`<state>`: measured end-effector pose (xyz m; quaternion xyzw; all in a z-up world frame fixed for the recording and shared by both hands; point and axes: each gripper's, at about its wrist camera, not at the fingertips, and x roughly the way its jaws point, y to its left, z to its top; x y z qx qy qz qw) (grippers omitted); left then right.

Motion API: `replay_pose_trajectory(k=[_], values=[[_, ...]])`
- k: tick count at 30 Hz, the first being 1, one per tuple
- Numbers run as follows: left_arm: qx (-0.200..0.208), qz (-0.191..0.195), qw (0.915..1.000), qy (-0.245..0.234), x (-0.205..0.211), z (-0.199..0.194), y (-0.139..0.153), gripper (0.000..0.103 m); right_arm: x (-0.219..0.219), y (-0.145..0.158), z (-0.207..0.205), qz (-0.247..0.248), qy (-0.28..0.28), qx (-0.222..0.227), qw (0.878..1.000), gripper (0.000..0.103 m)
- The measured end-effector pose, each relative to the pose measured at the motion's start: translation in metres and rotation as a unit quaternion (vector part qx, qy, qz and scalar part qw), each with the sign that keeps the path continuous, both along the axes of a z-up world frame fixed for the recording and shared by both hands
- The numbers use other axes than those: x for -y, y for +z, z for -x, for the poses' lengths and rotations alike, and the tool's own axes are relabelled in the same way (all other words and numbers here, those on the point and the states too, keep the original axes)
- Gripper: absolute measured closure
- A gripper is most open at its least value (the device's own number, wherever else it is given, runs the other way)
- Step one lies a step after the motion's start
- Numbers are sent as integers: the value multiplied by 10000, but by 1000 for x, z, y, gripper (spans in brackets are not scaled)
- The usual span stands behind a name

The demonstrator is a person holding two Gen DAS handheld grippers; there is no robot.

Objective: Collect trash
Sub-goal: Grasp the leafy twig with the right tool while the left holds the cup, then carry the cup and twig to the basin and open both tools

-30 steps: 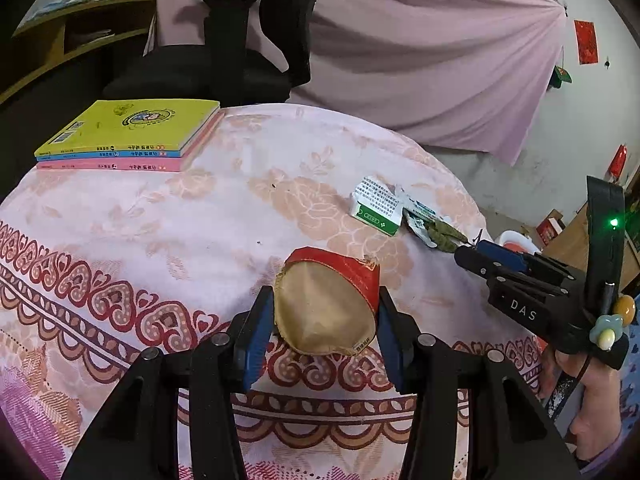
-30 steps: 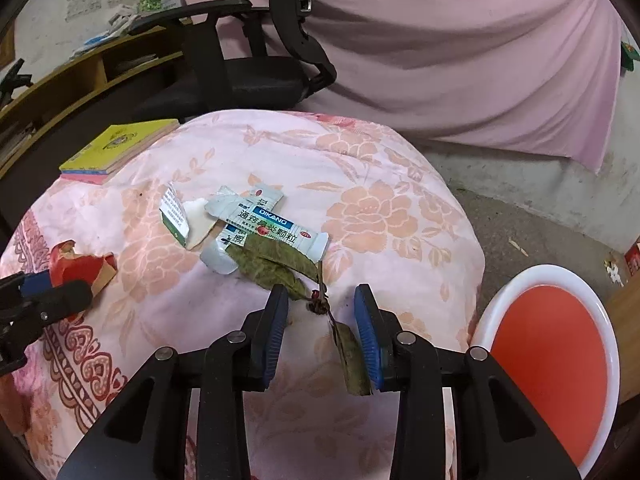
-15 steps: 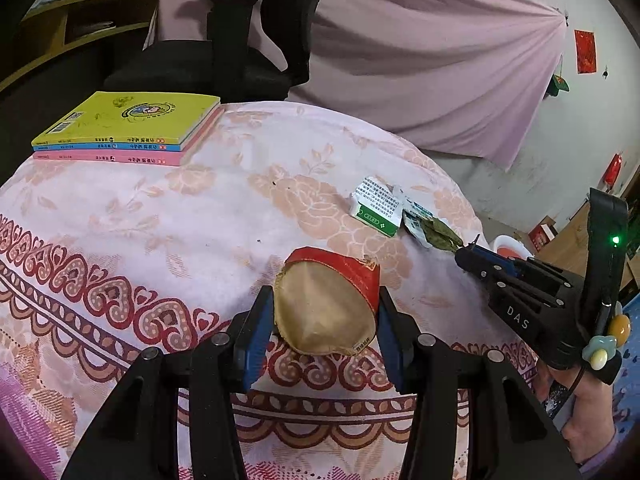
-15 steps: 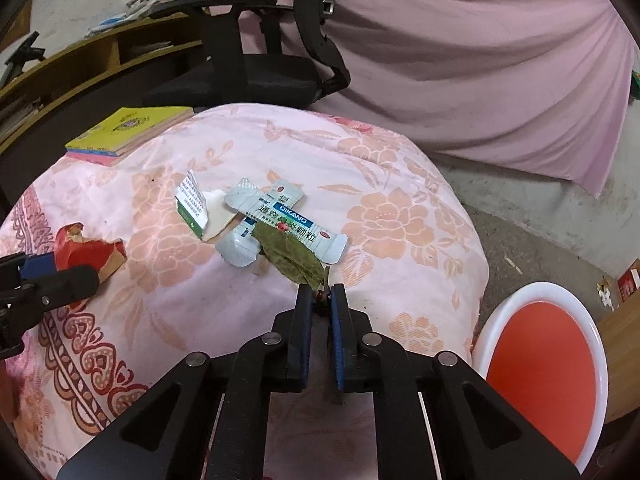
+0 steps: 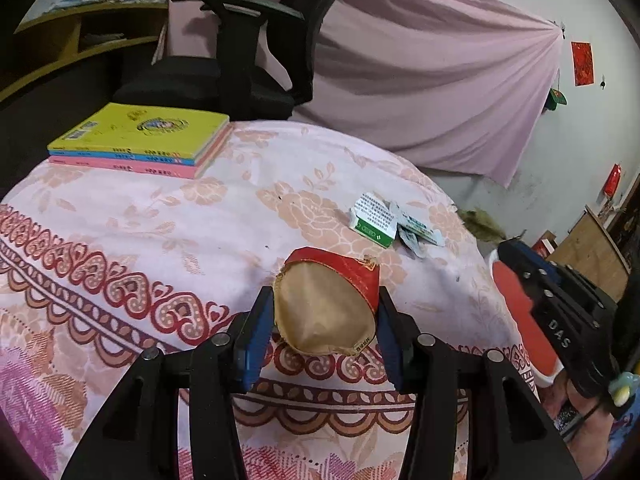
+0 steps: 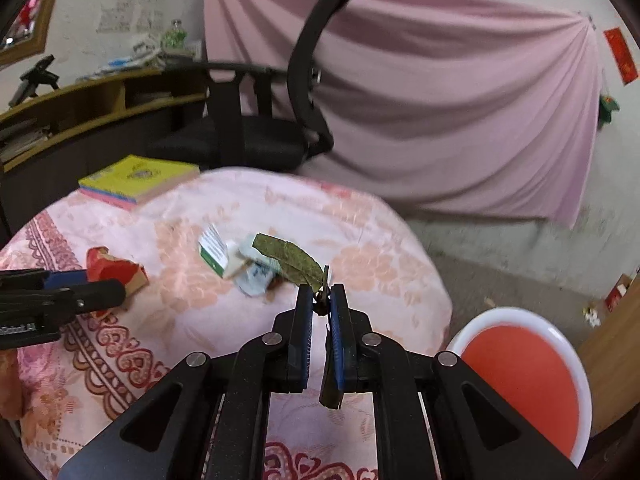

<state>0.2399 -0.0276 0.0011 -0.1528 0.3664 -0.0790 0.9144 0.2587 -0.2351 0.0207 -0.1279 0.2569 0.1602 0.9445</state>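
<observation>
A crushed red paper cup (image 5: 326, 312) with a brown inside sits between the blue pads of my left gripper (image 5: 324, 304), which is shut on it just above the floral tablecloth (image 5: 160, 232). My right gripper (image 6: 320, 292) is shut on the stalk of a dry green leaf (image 6: 288, 258), and the leaf hangs lifted off the cloth. A green-and-white box (image 6: 214, 250) and white sachets (image 6: 256, 276) still lie on the table beyond it. In the left wrist view the right gripper (image 5: 516, 256) shows at the right edge with the leaf (image 5: 480, 226) past its tip.
A red bin with a white rim (image 6: 508, 312) stands on the floor right of the table. A stack of books (image 5: 140, 140) lies at the table's far left. A black office chair (image 6: 256, 136) and a pink curtain (image 6: 440, 100) stand behind.
My right gripper has shut on the leaf's stalk and risen, pulling the leaf off the sachets. The left gripper still holds the cup in the same place.
</observation>
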Motion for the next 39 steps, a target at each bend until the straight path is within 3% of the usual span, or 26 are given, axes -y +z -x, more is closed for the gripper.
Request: replay_pose_trajectory(k=[5, 11, 16, 22, 30, 39], values=[[349, -160, 9991, 200, 3, 13, 10, 60, 7, 9, 12, -323, 109, 364, 9988, 96], [899, -417, 9947, 293, 9, 35, 26, 60, 10, 14, 22, -555, 283, 494, 9968, 96], [1105, -494, 9919, 395, 15, 49, 37, 60, 17, 20, 30, -800, 394, 588, 9943, 96], [1534, -790, 9842, 385, 33, 59, 60, 60, 27, 30, 42, -1053, 446, 833, 9899, 96], [2341, -966, 9673, 125, 64, 65, 92, 60, 54, 45, 54, -1521, 270, 1319, 9791, 96], [2626, -857, 9593, -584, 112, 46, 112, 60, 99, 54, 67, -1881, -241, 1791, 9654, 96]])
